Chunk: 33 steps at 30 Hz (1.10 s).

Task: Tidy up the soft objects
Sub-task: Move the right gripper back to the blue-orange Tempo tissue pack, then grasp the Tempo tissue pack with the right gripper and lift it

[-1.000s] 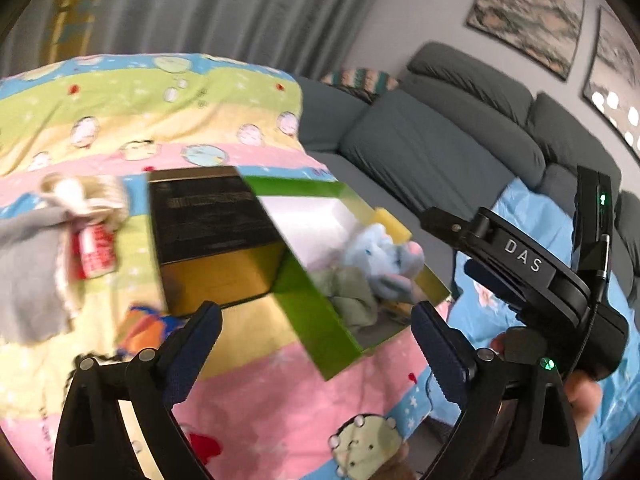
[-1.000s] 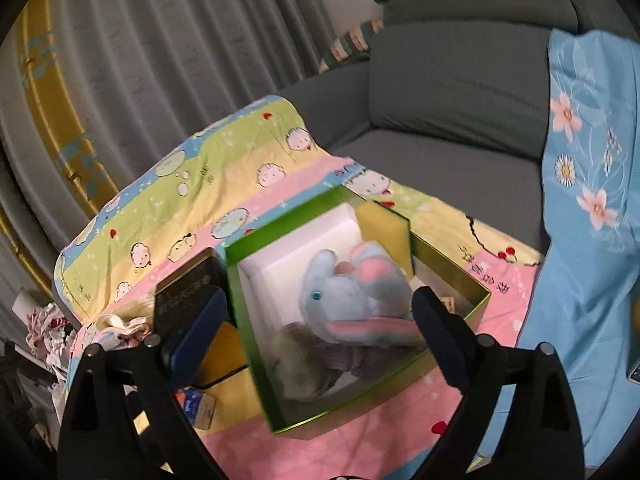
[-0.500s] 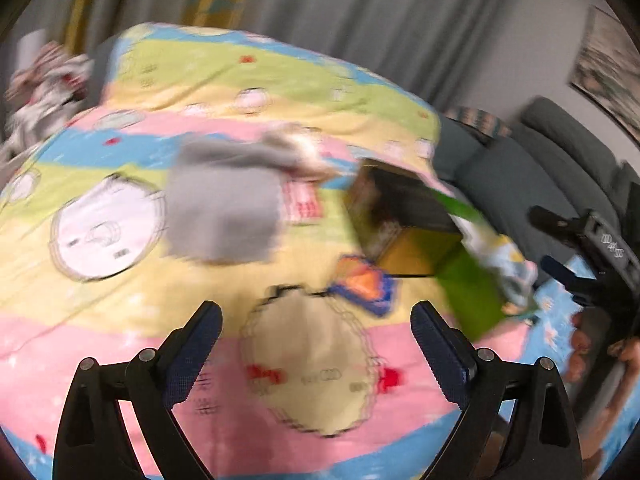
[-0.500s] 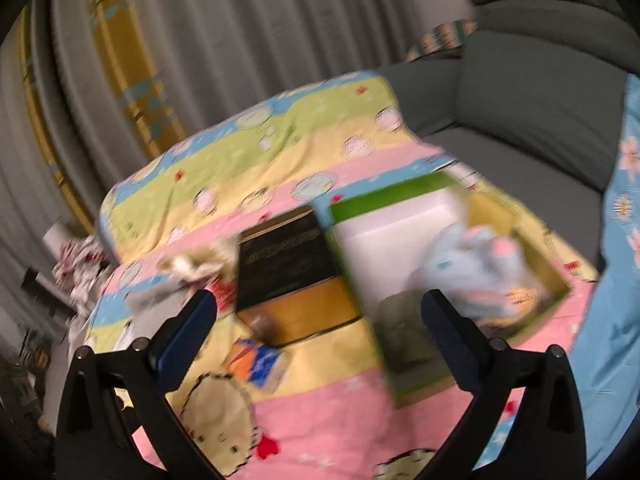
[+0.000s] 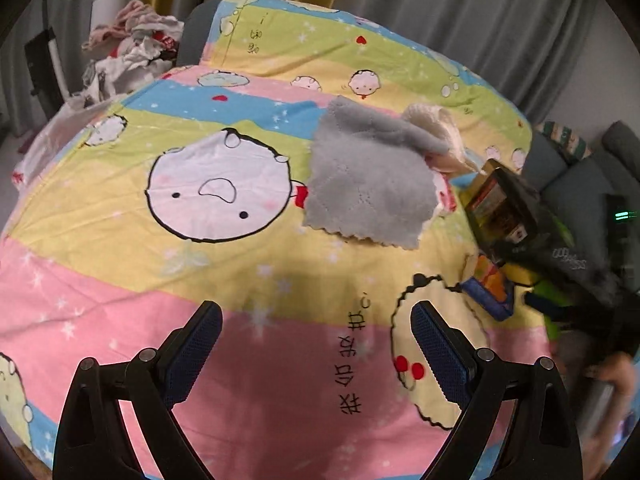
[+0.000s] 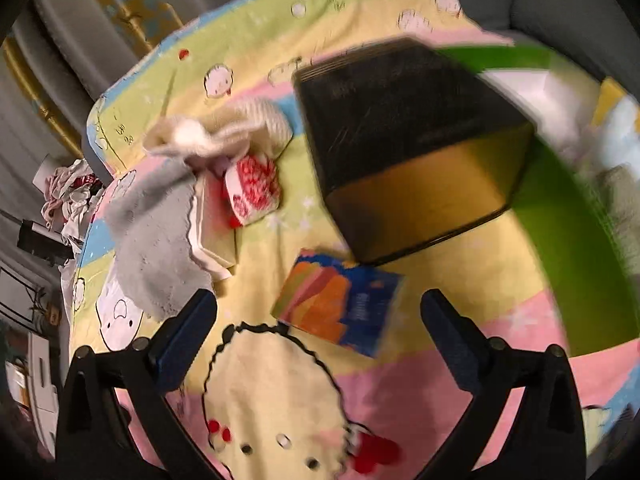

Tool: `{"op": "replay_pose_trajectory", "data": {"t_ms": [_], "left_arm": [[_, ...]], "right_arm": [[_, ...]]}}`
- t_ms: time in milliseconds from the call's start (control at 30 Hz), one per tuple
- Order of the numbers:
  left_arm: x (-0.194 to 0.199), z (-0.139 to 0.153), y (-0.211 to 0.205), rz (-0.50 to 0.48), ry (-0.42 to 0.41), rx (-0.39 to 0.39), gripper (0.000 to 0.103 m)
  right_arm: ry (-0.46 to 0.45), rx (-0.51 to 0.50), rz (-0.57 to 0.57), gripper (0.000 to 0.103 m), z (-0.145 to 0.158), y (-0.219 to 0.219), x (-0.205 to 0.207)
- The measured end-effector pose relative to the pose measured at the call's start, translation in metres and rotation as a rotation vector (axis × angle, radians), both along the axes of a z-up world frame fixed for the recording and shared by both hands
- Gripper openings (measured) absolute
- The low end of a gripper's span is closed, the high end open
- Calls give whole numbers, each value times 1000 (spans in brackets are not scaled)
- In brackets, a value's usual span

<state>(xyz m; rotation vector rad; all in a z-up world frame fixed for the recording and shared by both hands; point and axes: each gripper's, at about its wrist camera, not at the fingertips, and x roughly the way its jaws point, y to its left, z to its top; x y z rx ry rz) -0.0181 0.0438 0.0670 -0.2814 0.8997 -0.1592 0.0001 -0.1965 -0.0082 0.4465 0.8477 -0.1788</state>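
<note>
Both wrist views swung off the green open-topped cardboard box (image 6: 560,240) & over to the loose pile; the box, mid-frame a sec ago, sat at the right edge of the right view, w/ a pale blue plush only a blur inside it. The striped cartoon-print quilt (image 5: 280,360) filled nearly everything. On it, biggest first: the black-and-gold box lid (image 6: 408,152) just beside the green box, then the grey scallop-edged microfibre cloth (image 5: 368,188) lying flat, a cream knitted piece (image 5: 436,124) touching its far corner, a red-and-white printed fabric bundle (image 6: 252,188) next to that, & a small orange-and-blue card packet (image 6: 340,304) nearest the right gripper (image 6: 318,320).

Right gripper's jaws had just been opening, nothing btwn them; they stood spread wide. Left gripper (image 5: 316,344) was spread too, empty, above bare quilt, grey cloth well ahead.

Risks, as I judged: right view was smeared, so a rushed close could've nipped the stiff packet, not a soft item. Pinching the flat cloth might've snagged quilt under it. Cream knit overlapped the cloth, so lifting one prob dragged the other.
</note>
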Motion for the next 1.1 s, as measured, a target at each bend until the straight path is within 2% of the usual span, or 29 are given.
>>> {"op": "replay_pose_trajectory", "data": {"t_ms": [133,200,233,300,333,467,600,733,833,900,967,1100], "left_arm": [[0,5,5,6,-4,-17,95],[-1,7,7,7,-10,-11,95],[-1,8,8,9,-14,-10,95],[-1,10,10,21,-18,-7,95],[-1,10,12,26,-17,-6,95],[1,11,19,42,-12,-19,95],[1,12,23,55,-13,-16,95],[0,12,22,61,-12,-9,95],[-1,13,25,61,-13,-28,95],[0,13,25,56,-14,-26,95],[0,13,24,47,-9,-31,95],[2,4,12,-20,19,-85,95]], "right_arm": [[44,-82,-42,102,-14,9,9],[65,-95,-22,98,-21,11,12],[72,-108,-17,95,-22,11,14],[64,-176,-4,81,-19,16,13],[60,-175,20,81,-17,19,12],[53,-83,187,81,-9,34,4],[24,-66,427,81,4,70,-9],[-5,-30,594,83,11,95,-20],[-7,-89,579,90,13,101,-25],[-16,-93,553,92,17,93,-27],[-24,-61,515,92,21,73,-31],[-79,89,473,92,28,44,-28]]}}
